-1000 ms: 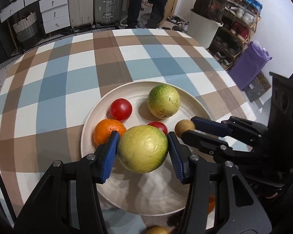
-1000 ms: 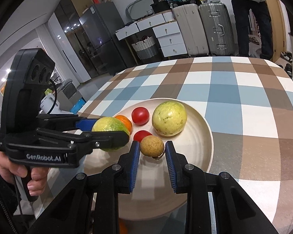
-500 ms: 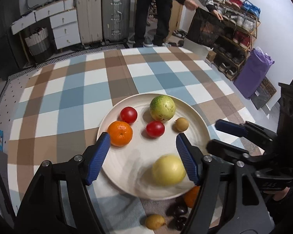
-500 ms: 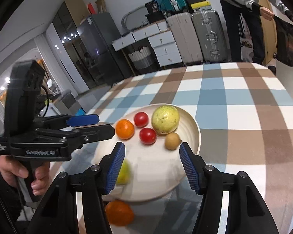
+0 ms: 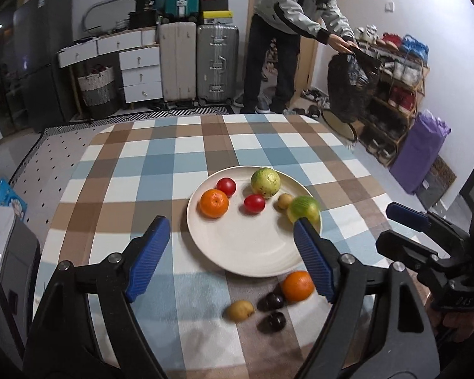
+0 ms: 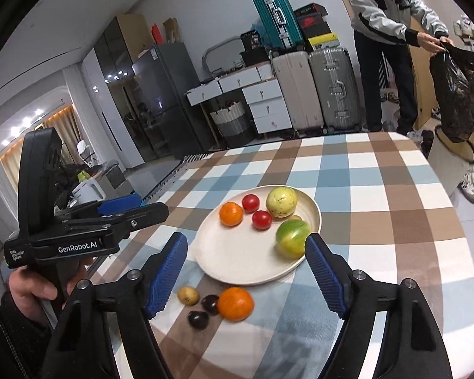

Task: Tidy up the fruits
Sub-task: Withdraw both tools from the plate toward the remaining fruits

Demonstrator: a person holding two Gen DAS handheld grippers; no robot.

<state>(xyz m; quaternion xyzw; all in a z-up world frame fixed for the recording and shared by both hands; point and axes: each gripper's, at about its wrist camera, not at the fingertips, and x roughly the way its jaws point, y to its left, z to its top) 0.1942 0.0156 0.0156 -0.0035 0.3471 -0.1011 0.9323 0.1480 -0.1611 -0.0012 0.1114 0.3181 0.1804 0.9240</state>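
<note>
Looking through the left wrist view, the cream plate (image 5: 246, 252) sat at the centre of the frame on the checked bench (image 5: 148, 170) and already carried six fruits: an orange (image 5: 214, 203), two red tomatoes (image 5: 226, 187), a large yellow-green fruit (image 5: 265, 182), a small brown fruit (image 5: 285, 201) and a blurred green fruit (image 5: 304, 209) by the plate's right rim. Four pieces lay off the plate, toward the bottom of the frame: a second orange (image 5: 297, 285), a small yellow fruit (image 5: 239, 310) and two dark fruits (image 5: 271, 321). I judged the job a little over half done. The left tongs (image 5: 229, 260) were spread wide and held nothing; nothing lay between them and the loose fruit. In the right wrist view, the right tongs (image 6: 245, 276) were likewise spread wide and empty, with the loose orange (image 6: 236, 303), the yellow fruit (image 6: 188, 295) and the dark pair (image 6: 198, 318) clustered between their tips at lower centre, touching or nearly so, which could make a clean single pick awkward. At upper right, well away, a person (image 6: 384, 28) handled a black bag (image 6: 455, 88) near suitcases (image 6: 328, 88).
</note>
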